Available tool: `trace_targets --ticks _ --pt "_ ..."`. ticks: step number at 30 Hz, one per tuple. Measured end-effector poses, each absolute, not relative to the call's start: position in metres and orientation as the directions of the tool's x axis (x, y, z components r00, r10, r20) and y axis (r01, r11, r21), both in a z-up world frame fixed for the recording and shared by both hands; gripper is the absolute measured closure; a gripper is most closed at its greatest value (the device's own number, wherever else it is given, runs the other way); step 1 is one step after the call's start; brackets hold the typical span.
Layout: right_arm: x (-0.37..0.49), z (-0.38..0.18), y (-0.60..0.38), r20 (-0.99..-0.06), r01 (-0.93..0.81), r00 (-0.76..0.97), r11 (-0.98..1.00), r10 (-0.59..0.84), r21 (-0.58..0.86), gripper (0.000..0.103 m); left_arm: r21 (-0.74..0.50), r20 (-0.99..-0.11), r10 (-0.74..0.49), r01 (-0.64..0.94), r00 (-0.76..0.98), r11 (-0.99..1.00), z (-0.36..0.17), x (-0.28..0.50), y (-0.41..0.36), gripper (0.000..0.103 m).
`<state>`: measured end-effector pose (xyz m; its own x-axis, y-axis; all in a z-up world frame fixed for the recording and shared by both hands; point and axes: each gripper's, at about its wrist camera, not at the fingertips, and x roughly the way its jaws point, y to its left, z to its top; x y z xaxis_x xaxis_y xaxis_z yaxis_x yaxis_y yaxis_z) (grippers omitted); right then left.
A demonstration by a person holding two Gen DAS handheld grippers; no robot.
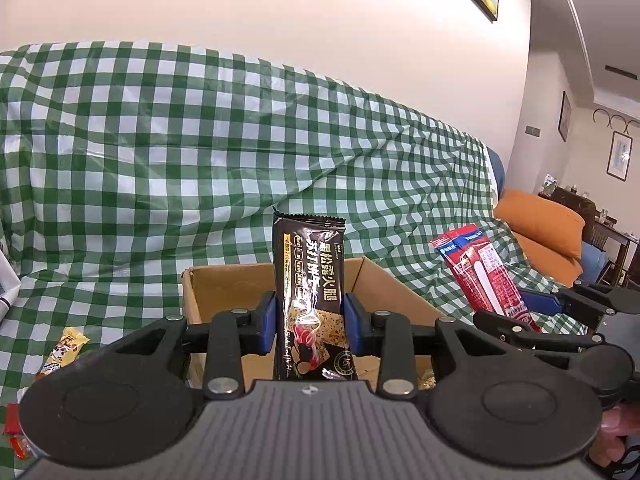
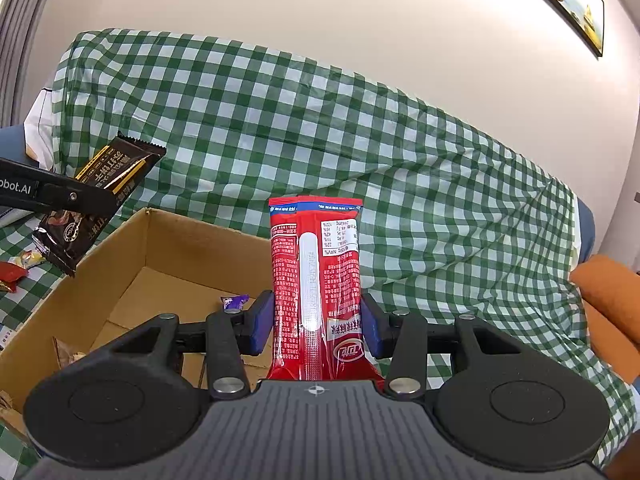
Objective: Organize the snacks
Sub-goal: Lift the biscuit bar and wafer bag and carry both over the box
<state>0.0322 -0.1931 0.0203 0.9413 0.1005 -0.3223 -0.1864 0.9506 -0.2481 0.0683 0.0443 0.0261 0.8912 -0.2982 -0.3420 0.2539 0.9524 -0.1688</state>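
Gripping a tall black foil snack packet with gold and white lettering (image 1: pixel 310 300), the left gripper (image 1: pixel 310 326) fills the lower centre of the left wrist view, its blue pads (image 1: pixel 267 322) pressed against both sides of the packet, which stands upright with its crimped top edge uppermost. Behind the packet sits an open brown cardboard box (image 1: pixel 224 284), resting on a green and white checked cloth (image 1: pixel 160 140) that drapes up over a sofa across the middle of the frame. At the right of this view the right gripper (image 1: pixel 516 308) holds a red plastic snack packet with a white stripe (image 1: pixel 486 276), tilted to the left at its top.

From the right wrist view, the right gripper (image 2: pixel 318 326) clamps that red packet (image 2: pixel 316 280) upright at frame centre, blue pads (image 2: pixel 262 322) tight on either side. The cardboard box (image 2: pixel 132 256) lies at lower left, with a small purple wrapped sweet (image 2: pixel 234 302) on its floor. Above the box's left wall, at the left edge, the black packet (image 2: pixel 100 200) hangs tilted in the left gripper (image 2: pixel 86 200).

Loose small wrapped snacks (image 1: pixel 64 350) lie on the cloth at the lower left of the left wrist view, outside the box. An orange cushion (image 1: pixel 544 236) sits at the right edge
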Motion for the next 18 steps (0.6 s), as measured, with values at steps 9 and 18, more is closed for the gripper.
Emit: trace_targets --ticks 9,18 --pt "0.034 0.021 -0.194 -0.317 -0.184 0.943 0.951 0.099 -0.250 0.056 -0.139 -0.335 -0.314 0.283 0.888 0.949 0.026 0.066 0.038 0.065" --pt "0.035 0.021 -0.195 -0.311 -0.179 0.945 0.951 0.096 -0.251 0.056 -0.120 -0.332 -0.331 0.308 0.883 0.944 0.023 0.066 0.033 0.065"
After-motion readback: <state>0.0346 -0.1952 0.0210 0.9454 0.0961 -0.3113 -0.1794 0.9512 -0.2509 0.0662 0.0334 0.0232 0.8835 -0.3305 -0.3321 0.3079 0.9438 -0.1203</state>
